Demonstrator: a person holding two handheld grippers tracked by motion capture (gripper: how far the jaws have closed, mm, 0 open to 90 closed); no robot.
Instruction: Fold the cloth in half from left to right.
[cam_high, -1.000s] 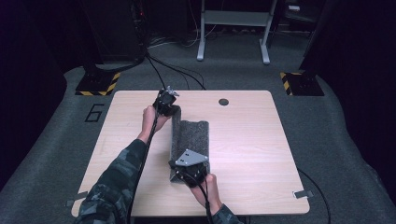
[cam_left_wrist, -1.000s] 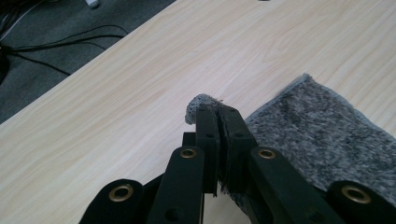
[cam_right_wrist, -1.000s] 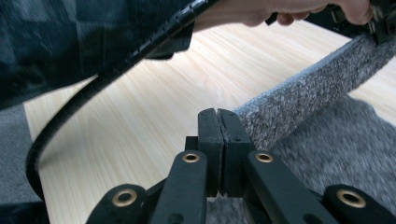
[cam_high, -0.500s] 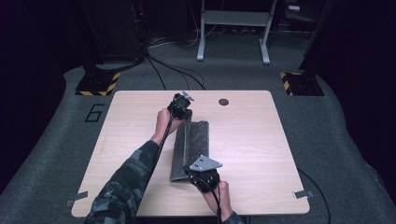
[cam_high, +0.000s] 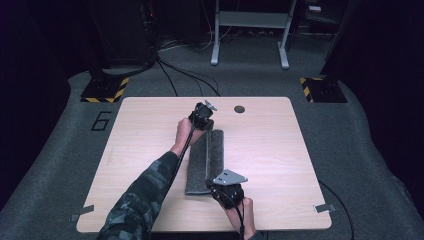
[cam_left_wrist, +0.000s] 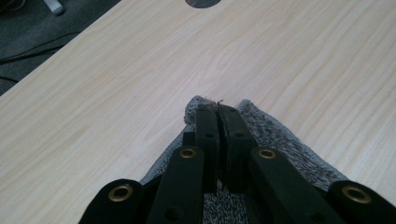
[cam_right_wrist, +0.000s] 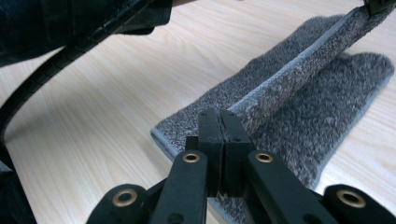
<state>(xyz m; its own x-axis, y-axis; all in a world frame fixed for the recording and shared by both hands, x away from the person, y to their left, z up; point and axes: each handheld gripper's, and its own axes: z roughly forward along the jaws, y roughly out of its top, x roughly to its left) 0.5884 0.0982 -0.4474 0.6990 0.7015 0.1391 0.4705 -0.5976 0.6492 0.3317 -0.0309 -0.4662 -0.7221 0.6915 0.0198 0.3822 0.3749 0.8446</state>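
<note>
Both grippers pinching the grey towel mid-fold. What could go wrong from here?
1. The left gripper pinches only the very corner of the towel; a tug could slip it free.
2. The edge held by the right gripper hangs above the lower layer; uneven lowering would likely leave a skewed fold.
3. The towel's near end lies close to the edge of the table, so dragging it nearer could pull it off.

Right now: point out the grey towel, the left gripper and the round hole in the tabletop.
grey towel (cam_high: 199, 172), high view, flat lower layer.
left gripper (cam_left_wrist: 218, 112), left gripper view, between its tips, which pinch the towel corner.
round hole (cam_high: 239, 108), high view, its centre.
</note>
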